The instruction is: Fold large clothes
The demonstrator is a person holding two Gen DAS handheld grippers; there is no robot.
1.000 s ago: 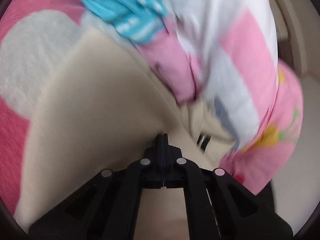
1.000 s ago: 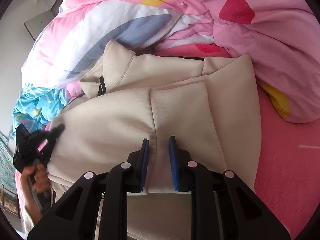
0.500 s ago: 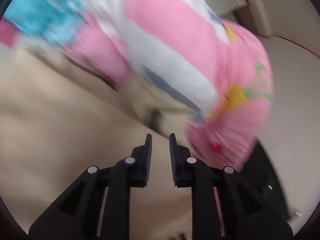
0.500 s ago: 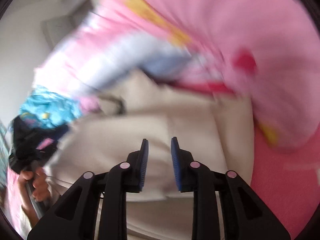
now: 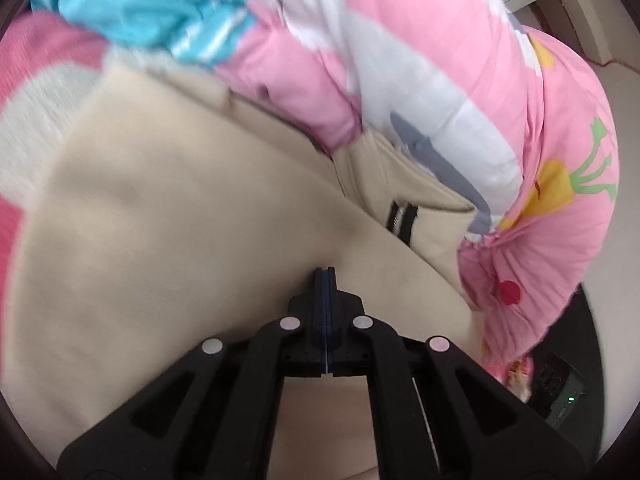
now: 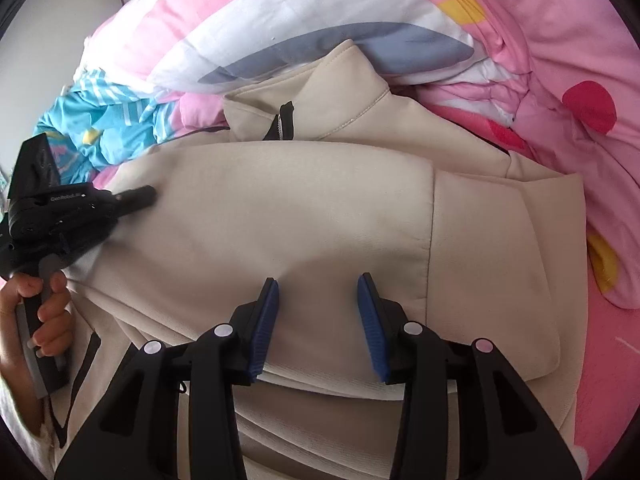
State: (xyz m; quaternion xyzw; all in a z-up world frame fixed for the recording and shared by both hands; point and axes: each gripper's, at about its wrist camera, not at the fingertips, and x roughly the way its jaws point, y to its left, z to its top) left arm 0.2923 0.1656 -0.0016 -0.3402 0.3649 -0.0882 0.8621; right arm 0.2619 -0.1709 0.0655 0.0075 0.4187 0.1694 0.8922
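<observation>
Bed [image 6: 600, 380], pink sheet, heaped at the far side with a pink-and-white quilt [image 6: 320, 12] and a blue garment [image 6: 108, 128].

Item: cream zip-collar jacket [image 6: 280, 208], lying mid-bed, sleeves already folded across the body; judged partly folded, body folds left.

Left claw [image 5: 325, 276]: jaws together, tip against the cloth; whether cloth is pinched cannot be told.

Right claw [image 6: 318, 292]: jaws opening, over the fold, pads not pressing.

Room: quilt crowds the collar; open sheet at the jacket's right edge.
</observation>
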